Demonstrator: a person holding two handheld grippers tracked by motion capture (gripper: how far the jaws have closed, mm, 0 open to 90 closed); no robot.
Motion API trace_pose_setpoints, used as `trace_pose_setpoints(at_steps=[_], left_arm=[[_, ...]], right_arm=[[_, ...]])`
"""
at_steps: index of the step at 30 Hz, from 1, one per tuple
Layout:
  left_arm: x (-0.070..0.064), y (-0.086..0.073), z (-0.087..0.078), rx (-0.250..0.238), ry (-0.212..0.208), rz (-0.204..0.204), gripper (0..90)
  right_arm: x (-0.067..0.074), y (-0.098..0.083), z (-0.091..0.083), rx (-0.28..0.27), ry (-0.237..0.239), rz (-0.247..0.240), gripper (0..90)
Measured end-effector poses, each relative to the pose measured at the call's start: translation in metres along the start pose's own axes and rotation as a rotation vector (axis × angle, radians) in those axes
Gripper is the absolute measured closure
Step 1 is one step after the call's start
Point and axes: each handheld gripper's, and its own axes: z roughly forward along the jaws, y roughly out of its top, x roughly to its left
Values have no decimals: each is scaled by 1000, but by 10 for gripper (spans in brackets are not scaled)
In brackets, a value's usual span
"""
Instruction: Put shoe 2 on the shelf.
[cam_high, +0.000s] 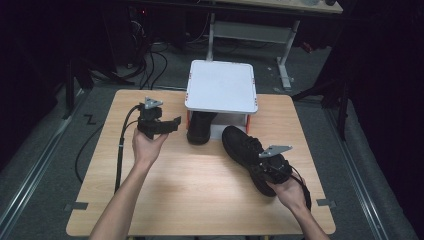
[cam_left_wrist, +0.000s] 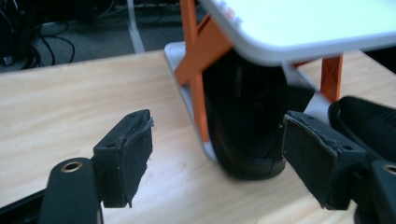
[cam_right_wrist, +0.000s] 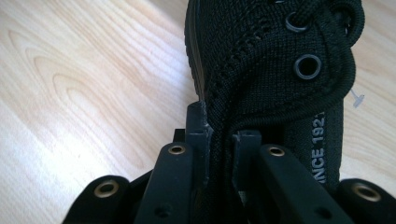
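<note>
White rack (cam_high: 221, 86) on wooden table (cam_high: 195, 185)

A wooden table (cam_high: 200, 195) stands on grey floor (cam_high: 45, 150); beyond, seemingly a white-legged desk (cam_high: 250, 30) in darkness.

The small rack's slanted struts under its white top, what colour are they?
Orange struts, clearest in the left gripper view.

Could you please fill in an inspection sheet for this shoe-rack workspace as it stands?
Surface: wooden table, bare in front.
Job's things: white rack at the far edge; one black shoe under it; second black shoe on the table beside it.
Clutter: nothing seen.
Grippers: left gripper open, held off the table; right gripper shut on the second shoe's collar.
Cables: left gripper's cable trails over the table.
Surroundings: dark floor, desk legs, floor cables.
</note>
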Motion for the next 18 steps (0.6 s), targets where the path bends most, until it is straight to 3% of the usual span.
trace_pose_setpoints(at_steps=[10,16,18], left_arm=[[-31,20,35,1,0,3,252],[-42,17,58,28,41,46,256],[-43,16,63,17,60,72,268]], right_arm=[[-1,14,5,4,-14,36,812],[-1,25,9,12,-31,55,811],[-1,28,10,14,-39,55,811]])
